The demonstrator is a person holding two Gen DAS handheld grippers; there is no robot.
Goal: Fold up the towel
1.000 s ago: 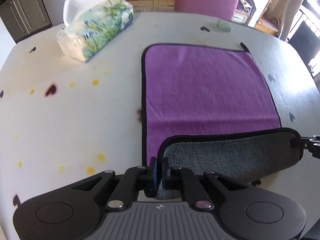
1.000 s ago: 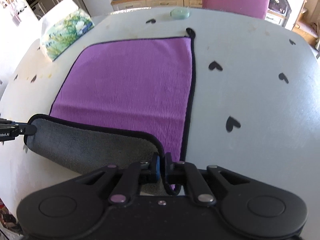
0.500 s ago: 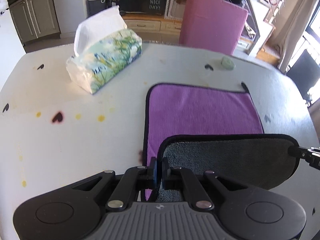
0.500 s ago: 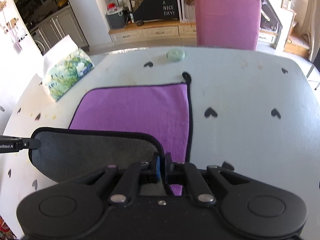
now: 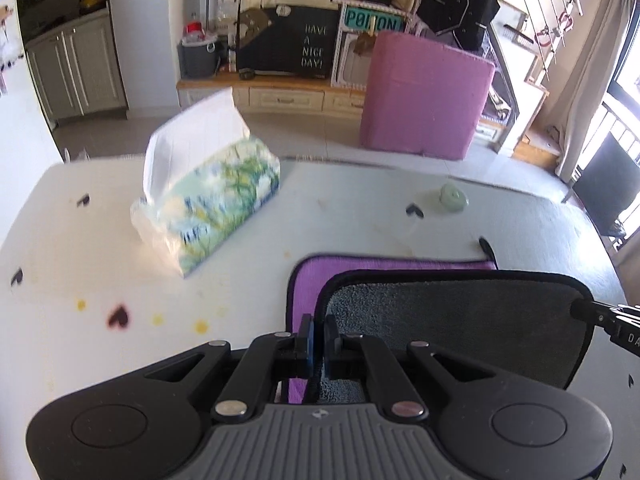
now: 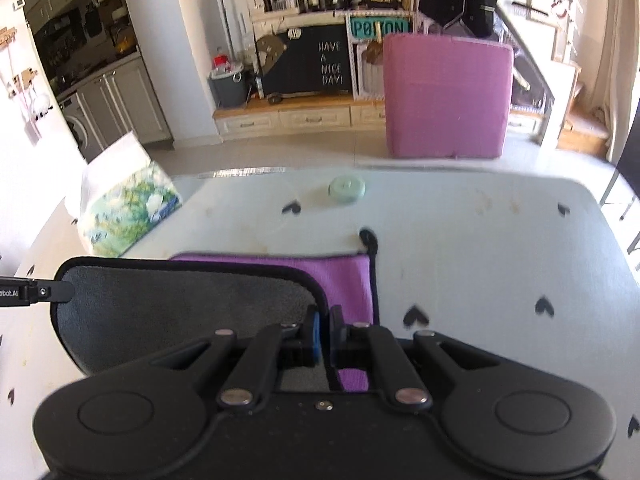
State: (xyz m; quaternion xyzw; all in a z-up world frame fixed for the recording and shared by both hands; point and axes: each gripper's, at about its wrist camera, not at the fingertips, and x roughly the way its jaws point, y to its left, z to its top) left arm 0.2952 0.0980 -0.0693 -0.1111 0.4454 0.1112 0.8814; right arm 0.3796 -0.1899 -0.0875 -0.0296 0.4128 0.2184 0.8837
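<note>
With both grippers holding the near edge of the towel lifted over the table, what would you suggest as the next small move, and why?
Probably carry both corners a little further forward and lower them onto the far edge. The left gripper and right gripper have their jaws shut on the towel, grey underside up, and only a narrow purple strip shows beyond the lifted edge, so the half-fold looks nearly aligned.

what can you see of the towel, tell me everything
The towel is a soft, plush-looking cloth, purple on one face and grey on the other, with black edging and a small black loop at a far corner. Its far part lies flat on the white table. The near edge is lifted and carried over toward the far edge, grey side facing the cameras. The left gripper pinches one near corner, the right gripper the other.
</note>
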